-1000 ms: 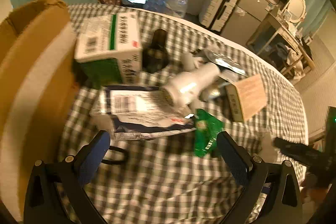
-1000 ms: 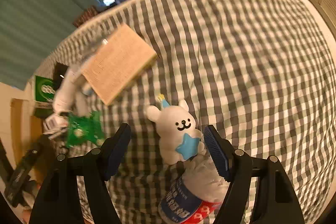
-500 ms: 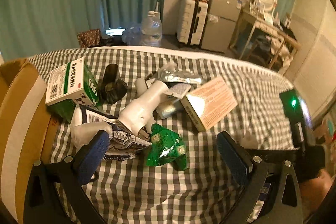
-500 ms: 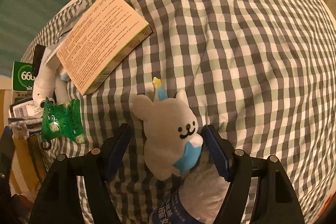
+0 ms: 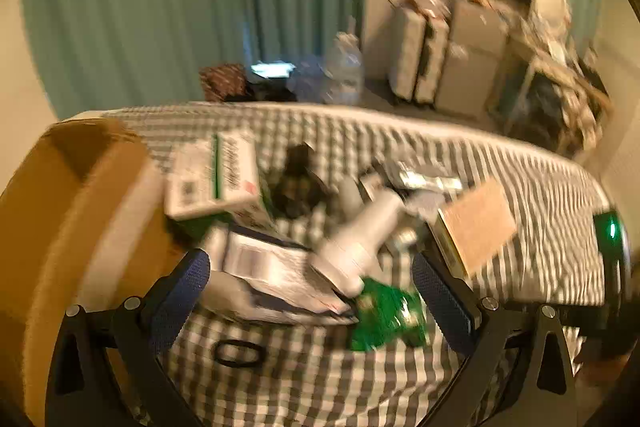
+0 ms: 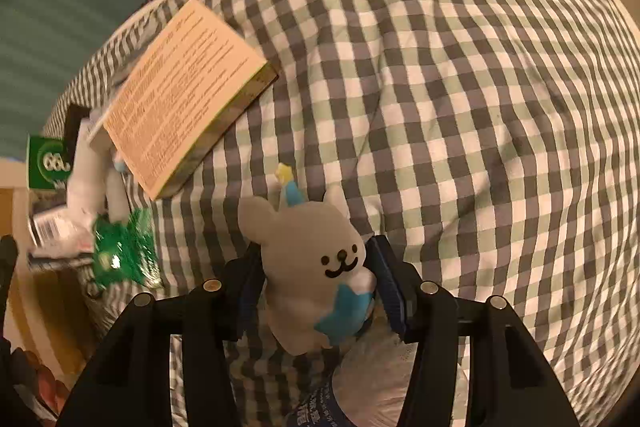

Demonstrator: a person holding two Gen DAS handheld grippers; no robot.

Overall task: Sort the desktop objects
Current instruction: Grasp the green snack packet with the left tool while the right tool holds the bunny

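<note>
Checked cloth (image 6: 460, 75), grey, green and white, covers the whole table and carries everything listed. Cardboard box (image 5: 68, 227), brown, stands at the cloth's left edge in my left view. Printed tan carton (image 6: 180, 99) lies flat, left of centre in my right view. Green-and-white carton (image 5: 214, 183) sits just beside the cardboard box. Crumpled white packet with printed labels (image 5: 272, 275) lies below that carton. White bottle (image 5: 360, 243) lies on its side, resting on the packet. Plush rabbit (image 6: 316, 267), grey-white with a blue star on its chest and a small blue hat, stands between the pads of my right gripper (image 6: 316, 291); those jaws are closing, both pads at the toy's flanks, though I cannot tell whether they press yet. Green foil sachet (image 5: 388, 315) lies at the bottle's lower end. Black loop (image 5: 239, 353) lies on bare cloth between the fingers of my left gripper (image 5: 312, 299), whose jaws stand wide apart, holding nothing.
</note>
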